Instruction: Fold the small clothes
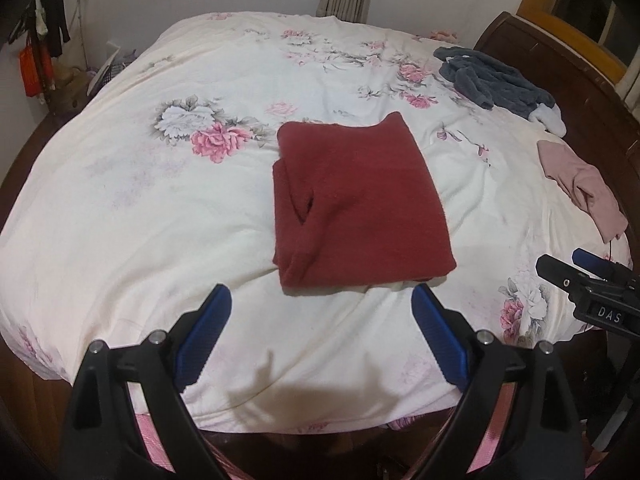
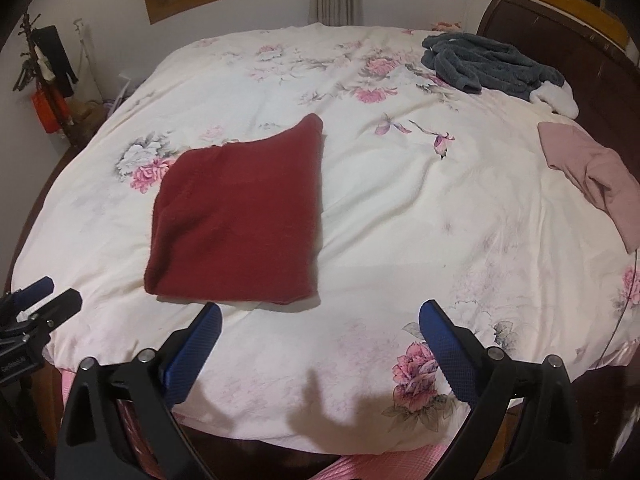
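Three garments lie on the bed (image 1: 120, 200): one folded red sweater (image 1: 360, 204) at centre, one grey (image 1: 496, 80) at one o'clock, one pink (image 1: 580, 184) at three. Two hand-held grippers, left (image 1: 322, 300) and right (image 2: 320, 316), gape wide, holding nothing.

a dark red fuzzy garment (image 1: 360, 204) lay folded into a neat, flat rectangle near the middle of the bed. a grey fleecy garment (image 1: 496, 80) sat crumpled at the far right, and a dusty pink garment (image 1: 580, 184) lay loosely bunched at the right edge.
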`<action>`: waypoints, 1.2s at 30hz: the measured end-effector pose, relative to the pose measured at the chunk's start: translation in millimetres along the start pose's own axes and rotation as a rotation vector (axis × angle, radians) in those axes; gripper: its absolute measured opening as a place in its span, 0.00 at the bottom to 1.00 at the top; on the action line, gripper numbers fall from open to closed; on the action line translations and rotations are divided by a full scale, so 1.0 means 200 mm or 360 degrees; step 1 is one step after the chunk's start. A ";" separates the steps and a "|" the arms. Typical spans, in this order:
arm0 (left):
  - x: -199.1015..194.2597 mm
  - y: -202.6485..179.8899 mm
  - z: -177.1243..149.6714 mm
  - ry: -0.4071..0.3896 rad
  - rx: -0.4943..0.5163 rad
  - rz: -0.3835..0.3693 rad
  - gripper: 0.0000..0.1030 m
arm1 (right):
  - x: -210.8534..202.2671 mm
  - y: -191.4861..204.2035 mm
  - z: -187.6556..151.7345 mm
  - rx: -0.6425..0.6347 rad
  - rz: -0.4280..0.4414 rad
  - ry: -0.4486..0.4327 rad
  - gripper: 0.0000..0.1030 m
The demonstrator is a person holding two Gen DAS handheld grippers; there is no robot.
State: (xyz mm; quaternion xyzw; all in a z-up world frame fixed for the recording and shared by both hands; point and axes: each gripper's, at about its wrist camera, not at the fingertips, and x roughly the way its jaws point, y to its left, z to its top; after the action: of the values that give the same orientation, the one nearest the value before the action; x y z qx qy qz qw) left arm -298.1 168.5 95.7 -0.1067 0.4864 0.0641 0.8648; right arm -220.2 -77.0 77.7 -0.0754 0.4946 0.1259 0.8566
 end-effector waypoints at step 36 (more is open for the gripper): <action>-0.06 -0.10 -0.01 -0.0040 0.0074 0.0118 0.88 | 0.03 -0.03 -0.02 0.0032 -0.0032 0.0004 0.96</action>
State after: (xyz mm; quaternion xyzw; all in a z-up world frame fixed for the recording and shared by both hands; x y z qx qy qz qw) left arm -301.0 149.0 107.3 -0.0677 0.4806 0.0862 0.8700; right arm -218.9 -83.7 71.5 -0.0719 0.4962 0.1123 0.8579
